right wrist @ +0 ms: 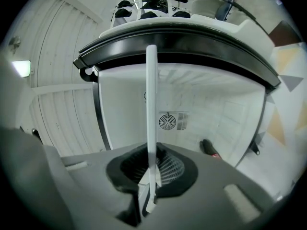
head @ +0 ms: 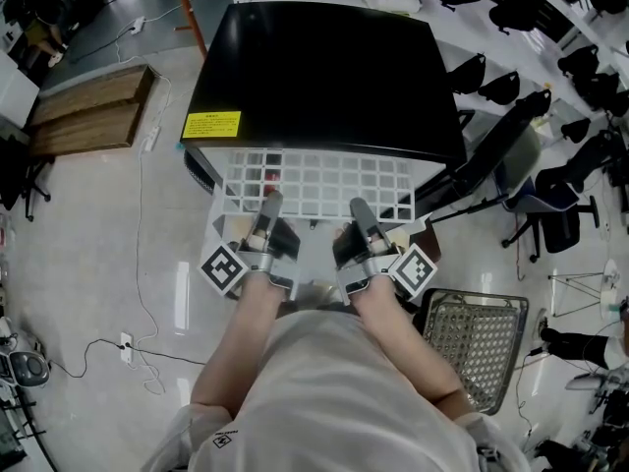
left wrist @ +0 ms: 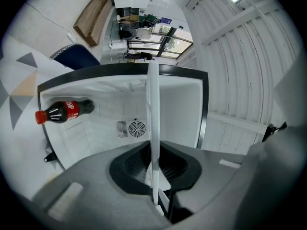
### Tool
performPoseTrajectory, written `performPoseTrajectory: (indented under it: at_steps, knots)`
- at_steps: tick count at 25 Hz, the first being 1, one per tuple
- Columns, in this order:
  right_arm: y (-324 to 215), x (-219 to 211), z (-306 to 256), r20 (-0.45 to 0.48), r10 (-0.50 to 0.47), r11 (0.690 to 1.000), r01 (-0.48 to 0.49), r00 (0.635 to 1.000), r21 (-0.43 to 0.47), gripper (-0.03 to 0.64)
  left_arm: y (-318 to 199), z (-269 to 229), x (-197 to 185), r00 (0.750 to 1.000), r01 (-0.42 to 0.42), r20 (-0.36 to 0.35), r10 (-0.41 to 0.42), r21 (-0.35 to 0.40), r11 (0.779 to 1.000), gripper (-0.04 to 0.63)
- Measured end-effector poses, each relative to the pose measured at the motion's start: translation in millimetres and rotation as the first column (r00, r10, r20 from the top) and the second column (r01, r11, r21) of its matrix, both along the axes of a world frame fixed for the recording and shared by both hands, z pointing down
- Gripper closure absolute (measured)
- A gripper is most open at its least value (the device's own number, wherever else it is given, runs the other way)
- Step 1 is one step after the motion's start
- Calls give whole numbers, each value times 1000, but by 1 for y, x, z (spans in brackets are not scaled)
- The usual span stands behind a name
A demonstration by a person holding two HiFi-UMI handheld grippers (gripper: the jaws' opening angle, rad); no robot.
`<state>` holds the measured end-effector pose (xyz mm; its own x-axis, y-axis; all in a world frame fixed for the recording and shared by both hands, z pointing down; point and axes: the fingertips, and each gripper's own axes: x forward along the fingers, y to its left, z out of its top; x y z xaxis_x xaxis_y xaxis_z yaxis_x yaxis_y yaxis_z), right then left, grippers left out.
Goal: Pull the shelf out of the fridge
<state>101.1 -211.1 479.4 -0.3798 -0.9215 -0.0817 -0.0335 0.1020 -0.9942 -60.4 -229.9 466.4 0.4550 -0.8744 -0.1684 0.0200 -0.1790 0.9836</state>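
My left gripper [head: 269, 205] and right gripper [head: 360, 210] both have their fingers pinched narrow on the front edge of the white wire shelf [head: 324, 180]. It's mid-frame, sticking partway out of the black fridge [head: 314, 77] up top.

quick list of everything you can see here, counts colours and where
fridge: 1, black top, white inside, centre
shelf: 1, white wire grid, sticking out its front
cola bottle: 1, dark, red label, inside fridge
sticker: 1, yellow, fridge top
wire basket: 1, grey, floor right
chairs: several, black, upper right
wooden boards: stacked, brown, upper left
left gripper: 1, grey, shut on shelf edge
right gripper: 1, grey, shut on shelf edge
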Motion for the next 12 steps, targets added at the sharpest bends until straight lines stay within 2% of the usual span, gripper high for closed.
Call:
performPoseTrajectory:
  at_steps: [12]
  knots:
    - [21,0,0,-8,-39,999,39,999,6,588,25,2,0,999,51,6,-51,-8,999,561]
